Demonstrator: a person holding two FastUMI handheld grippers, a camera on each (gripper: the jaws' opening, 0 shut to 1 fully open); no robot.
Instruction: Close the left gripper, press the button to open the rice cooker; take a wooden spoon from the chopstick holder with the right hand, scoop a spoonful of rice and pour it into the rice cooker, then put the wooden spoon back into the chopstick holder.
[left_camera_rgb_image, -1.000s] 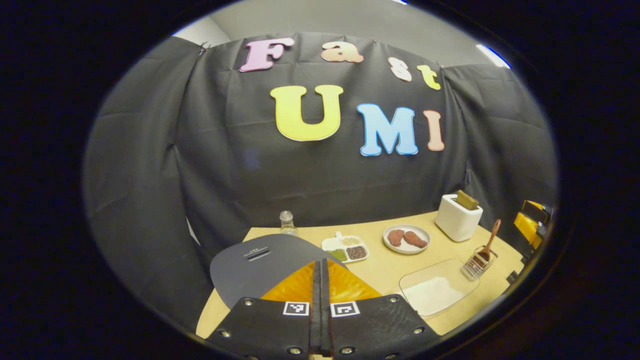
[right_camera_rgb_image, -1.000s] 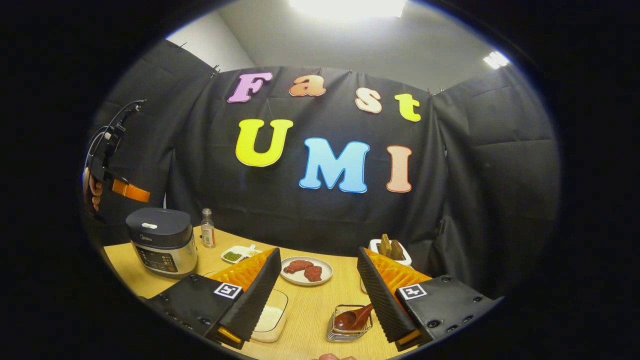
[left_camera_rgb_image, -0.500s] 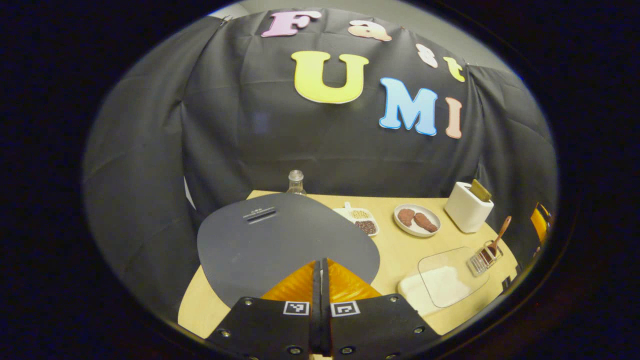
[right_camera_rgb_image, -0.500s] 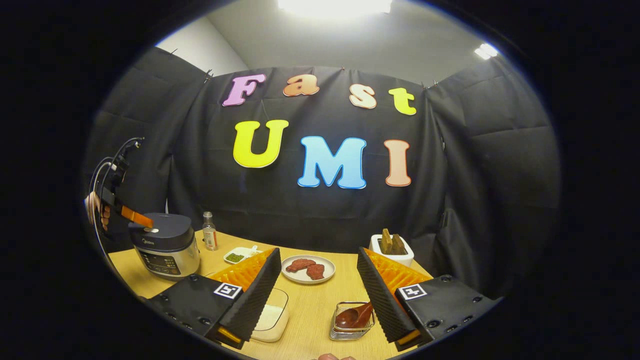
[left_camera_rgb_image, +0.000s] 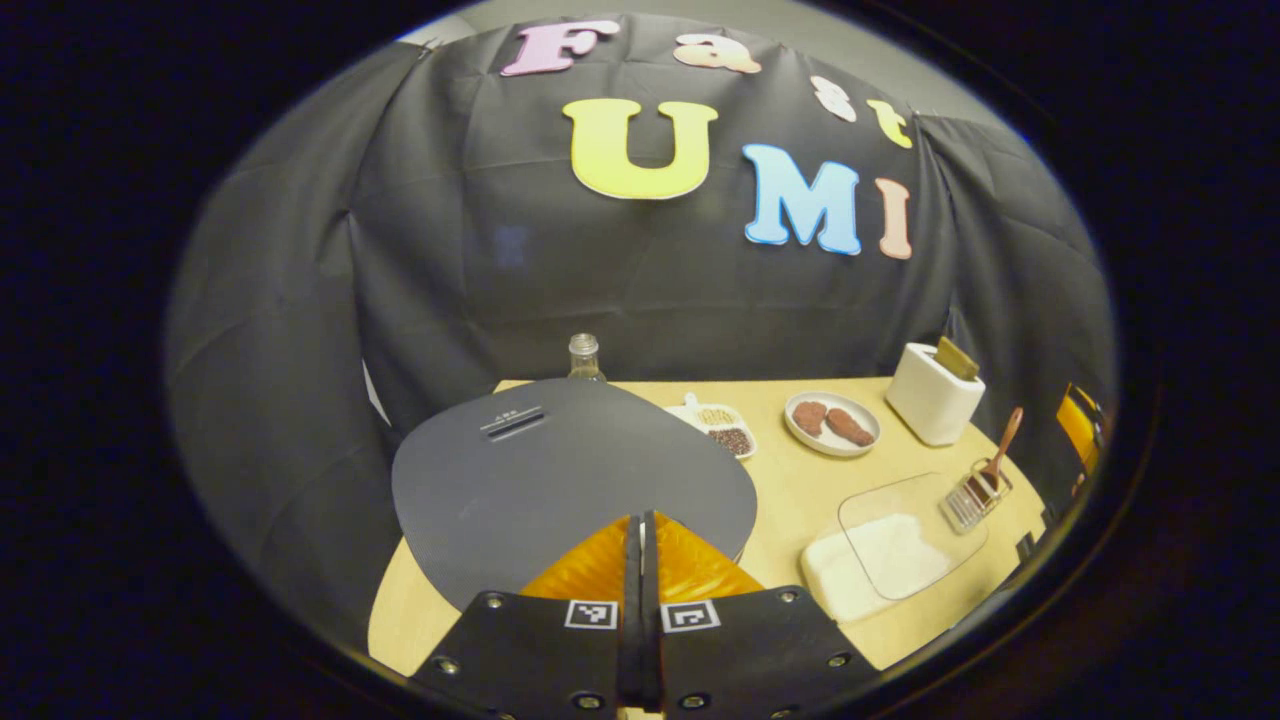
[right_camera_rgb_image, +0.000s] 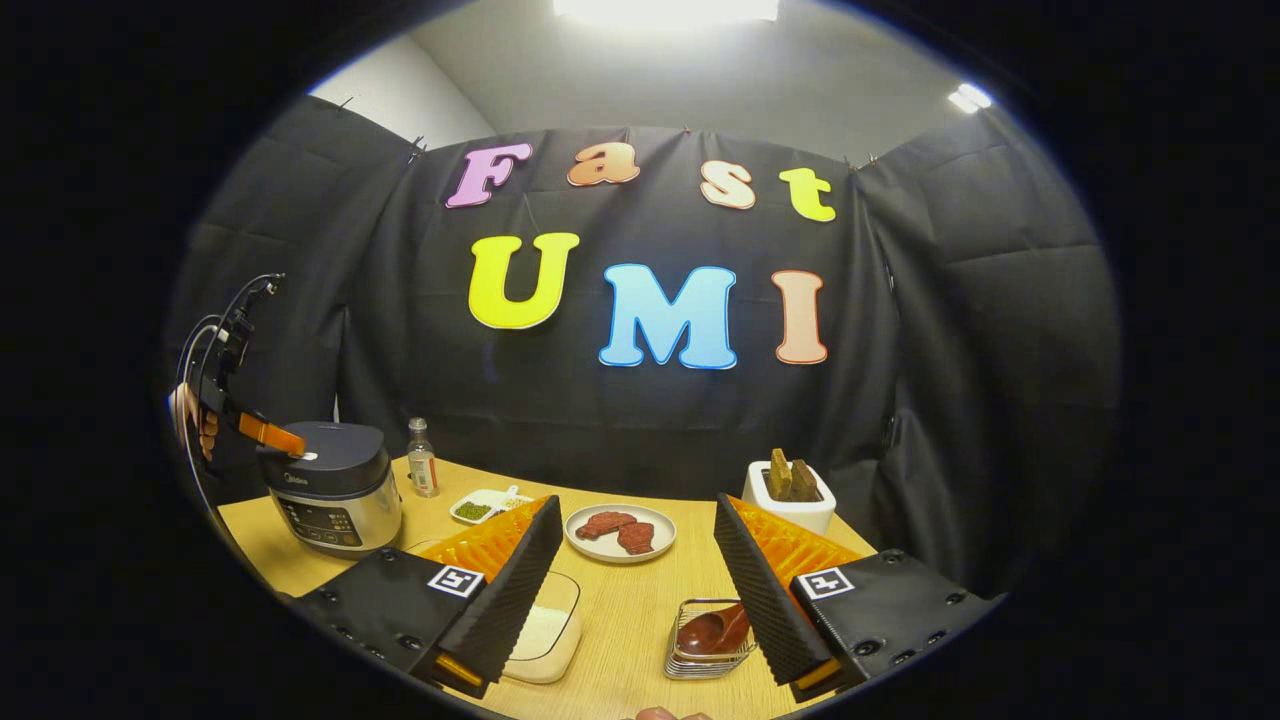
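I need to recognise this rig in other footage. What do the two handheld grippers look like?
Each gripper, left gripper and right gripper, has two wedge-shaped fingers on black plates with rivets. Each plate carries a small square black-and-white marker. The right gripper's fingers have ribbed inner faces. In the right gripper view, black cables loop above the distant left gripper.

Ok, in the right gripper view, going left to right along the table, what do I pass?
Rice cooker → small bottle → divided dish → plate of meat → chopstick holder with the wooden spoon → toaster.
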